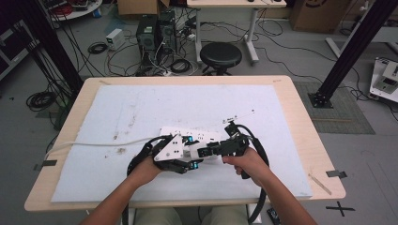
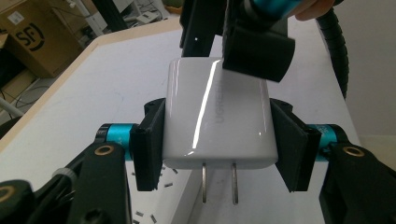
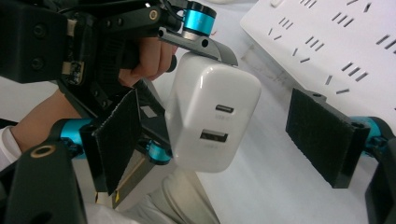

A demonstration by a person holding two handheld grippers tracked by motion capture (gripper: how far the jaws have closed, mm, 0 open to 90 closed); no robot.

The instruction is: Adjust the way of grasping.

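**A white charger held between two grippers**

The left gripper (image 2: 217,149) has its black jaws squeezed tight on both sides of a shiny white plastic wall charger (image 2: 217,116). Grey letters on it seem to say "UGREEN". Two metal prongs stick out below. It is up in the air, just above a flat white power strip (image 3: 336,42) on the pale blue table mat (image 1: 141,108). The right gripper (image 3: 224,135) is wide open around the charger, which touches its left pad only.
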